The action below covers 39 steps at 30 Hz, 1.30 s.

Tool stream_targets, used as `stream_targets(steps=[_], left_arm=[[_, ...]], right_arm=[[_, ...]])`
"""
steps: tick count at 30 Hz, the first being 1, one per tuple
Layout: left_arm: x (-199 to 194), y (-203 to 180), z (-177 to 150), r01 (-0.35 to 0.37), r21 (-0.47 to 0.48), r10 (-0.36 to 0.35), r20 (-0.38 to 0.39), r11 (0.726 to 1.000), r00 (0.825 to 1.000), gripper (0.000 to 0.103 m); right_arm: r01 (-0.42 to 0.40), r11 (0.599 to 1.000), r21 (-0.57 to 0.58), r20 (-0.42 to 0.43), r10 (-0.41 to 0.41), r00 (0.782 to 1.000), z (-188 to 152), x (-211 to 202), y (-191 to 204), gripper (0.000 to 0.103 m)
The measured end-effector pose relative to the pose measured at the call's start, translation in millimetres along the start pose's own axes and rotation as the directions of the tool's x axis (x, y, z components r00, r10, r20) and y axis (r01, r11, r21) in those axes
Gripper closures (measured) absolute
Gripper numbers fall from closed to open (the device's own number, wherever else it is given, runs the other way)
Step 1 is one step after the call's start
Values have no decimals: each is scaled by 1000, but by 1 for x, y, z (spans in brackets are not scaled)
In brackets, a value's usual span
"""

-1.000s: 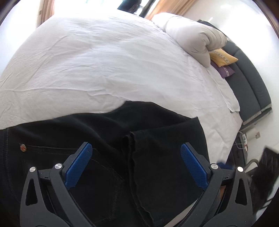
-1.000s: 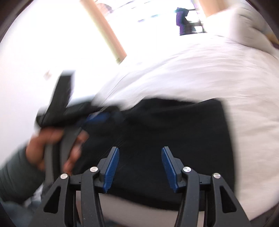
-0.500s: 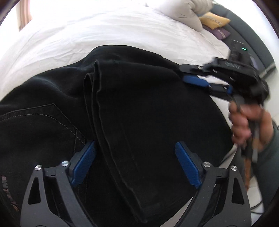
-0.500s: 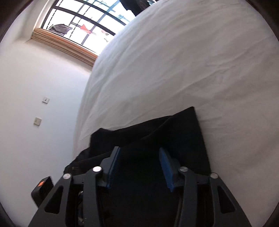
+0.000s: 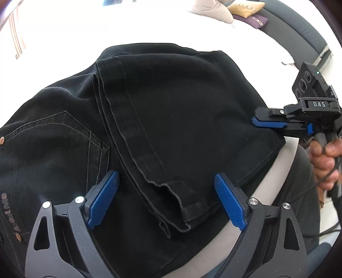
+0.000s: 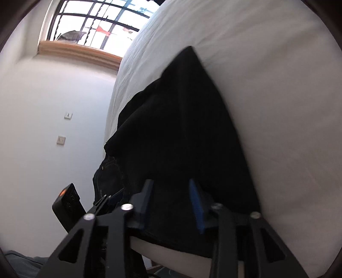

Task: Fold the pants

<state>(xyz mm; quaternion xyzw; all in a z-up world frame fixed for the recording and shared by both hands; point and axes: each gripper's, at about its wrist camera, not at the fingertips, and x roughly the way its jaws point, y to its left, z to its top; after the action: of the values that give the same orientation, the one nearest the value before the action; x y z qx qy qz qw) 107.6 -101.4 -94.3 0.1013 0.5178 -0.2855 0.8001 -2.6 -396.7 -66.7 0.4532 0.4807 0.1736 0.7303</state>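
Black jeans [image 5: 181, 119] lie folded on a white bed sheet [image 5: 256, 53], back pocket at the left, leg hems stacked near the bed's front edge. My left gripper [image 5: 166, 201] hovers open just above the hems, a blue pad [image 5: 102, 198] on each side and neither touching. My right gripper [image 5: 256, 122] reaches in from the right at the jeans' folded side edge. In the right wrist view its jaws are closing, and the gripper [image 6: 171, 201] has black fabric [image 6: 181, 128] between pads that still stand apart from it.
A person's hand [image 5: 325, 158] holds the right tool. Pillows [image 5: 213, 10], a yellow cushion [image 5: 245, 8] and a dark headboard [image 5: 299, 36] are at the far right. The bed's front edge runs just under both grippers. A window [image 6: 96, 21] and a white wall [image 6: 42, 107] are beyond.
Both grippers came down to the jeans. The left one moved over the hems. The right one rolled, reached the jeans' right edge, and its jaws narrowed.
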Motion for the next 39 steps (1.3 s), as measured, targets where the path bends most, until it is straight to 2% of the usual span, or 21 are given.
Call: stream_targets(steps=[2,3,4,5,8,10,11,13,14,15,16,18,22,25,28,31,33,35,36,38,39], left_arm=[[2,-3,2,4,-6,-4,-3,1000,1000,13],[0,-5,-3,7,-8,-7,-4,1000,1000,13],[-1,-3,-7,10,-11,-10,-3,1000,1000,13],[-1,-4,-8,7,-12,-7,-2,1000,1000,13],[-1,-9,-9,-9,-4,9,1,1000,1000,13],[-5,-8,-13,-16,0,16,4,1000,1000,13],[-4,-9,-13,-18,2,18,6,1000,1000,12],[-3,-6,-10,-13,2,13,13,1000,1000,12],[-3,-5,-12,-6,1,6,16,1000,1000,12],[-9,-3,-16,4,1,-4,19,1000,1000,12],[-14,2,-17,23,-8,-23,26,1000,999,12],[-25,17,-25,71,-52,-69,40,996,997,12],[-52,44,-34,155,-169,-147,62,973,987,12],[-99,77,-53,139,-283,-95,163,949,982,12],[-141,120,-88,132,-432,-25,243,892,970,8],[-164,158,-130,165,-606,8,272,778,962,6],[-173,177,-159,189,-700,22,281,689,959,6],[-177,188,-178,226,-745,33,315,627,948,6],[-178,195,-188,255,-774,39,339,580,940,5],[-177,205,-202,300,-811,56,376,502,925,1],[-176,208,-206,324,-819,62,398,474,915,0]], right_arm=[[-20,999,48,-48,22,999,-1,-11,-10,81],[8,1000,23,-71,-6,997,-1,-16,-7,79],[33,999,-19,-80,-34,996,2,-23,0,73],[35,998,-46,-76,-38,996,8,-30,4,65],[-37,994,-99,-11,36,999,43,-42,23,57],[-83,990,-112,0,84,996,72,-32,30,46],[-92,991,-99,-7,92,996,84,-22,31,44],[-65,997,-49,-51,62,997,102,7,18,44],[-24,1000,-21,-80,22,997,103,24,11,51],[-24,1000,4,-83,24,996,99,32,3,56],[-48,999,7,-49,48,998,92,27,0,58],[-78,997,12,-43,78,996,72,16,0,58],[-22,998,-62,-70,18,997,17,-11,8,57],[-117,992,-57,-32,115,993,-6,-29,20,49],[-185,978,-100,-30,183,983,-6,-21,46,48],[-216,964,-158,-92,203,975,6,9,81,48],[-218,958,-185,-136,195,971,11,31,98,48],[-233,952,-197,-181,198,963,15,66,124,48],[-244,949,-202,-202,203,958,14,79,133,48],[-267,941,-207,-241,215,946,8,100,144,48],[-274,939,-207,-255,218,942,4,106,146,48]])
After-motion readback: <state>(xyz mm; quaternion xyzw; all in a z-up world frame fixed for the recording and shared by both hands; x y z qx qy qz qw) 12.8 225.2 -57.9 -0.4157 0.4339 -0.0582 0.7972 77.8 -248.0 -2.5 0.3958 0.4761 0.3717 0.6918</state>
